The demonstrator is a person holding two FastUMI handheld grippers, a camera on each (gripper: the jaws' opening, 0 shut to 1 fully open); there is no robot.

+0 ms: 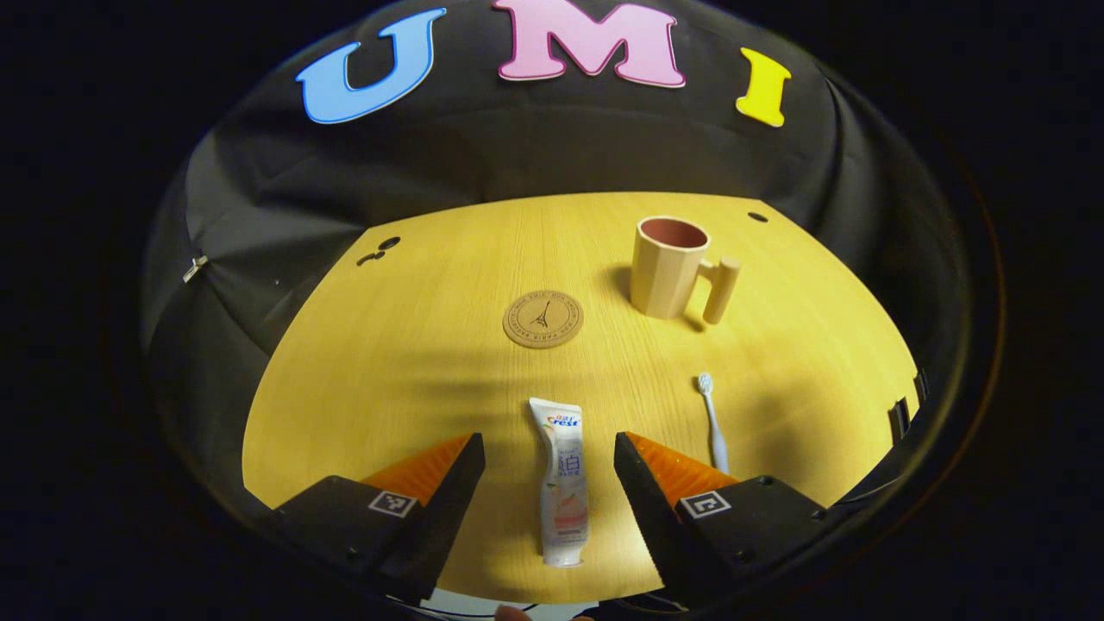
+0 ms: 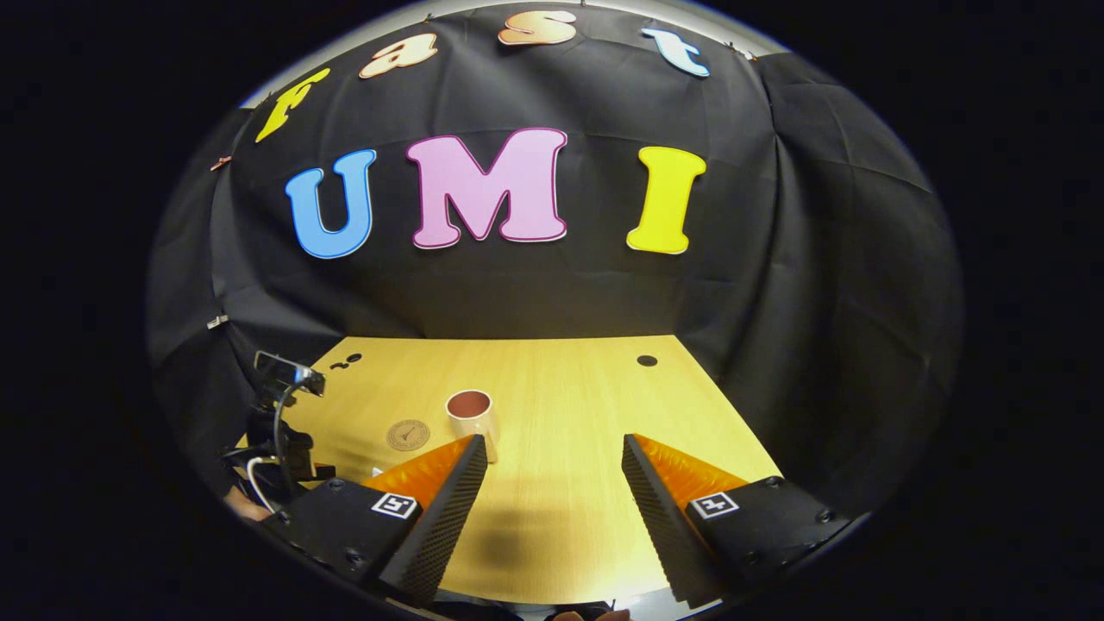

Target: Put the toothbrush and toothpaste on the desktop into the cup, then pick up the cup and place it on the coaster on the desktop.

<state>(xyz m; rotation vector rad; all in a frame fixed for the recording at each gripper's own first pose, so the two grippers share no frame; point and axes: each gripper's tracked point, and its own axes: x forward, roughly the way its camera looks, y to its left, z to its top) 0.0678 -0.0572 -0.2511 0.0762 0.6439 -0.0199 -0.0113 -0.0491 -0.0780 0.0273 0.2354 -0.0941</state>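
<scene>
Here the left gripper point(image 1: 549, 483) hangs low over the near edge of the table point(image 1: 388, 388), jaws wide apart, straddling the toothpaste point(image 1: 562, 483) without touching it. The tube lies flat, cap end nearest, its soft glossy body narrowing to a crimped tail. To grasp it well, I would lower straight down and pinch near the stiffer cap end, since the body will likely squash and slip. Just to the right lies the toothbrush point(image 1: 714, 423), thin, pale and rigid, bristles pointing away. Farther on sits the round coaster point(image 1: 543, 319), flat with a stamped emblem, and beyond it to the right the faceted matte cup point(image 1: 668, 267), upright, with a cylindrical handle. The right gripper point(image 2: 549, 492) hovers over bare woodgrain, jaws likewise spread and holding nothing.
</scene>
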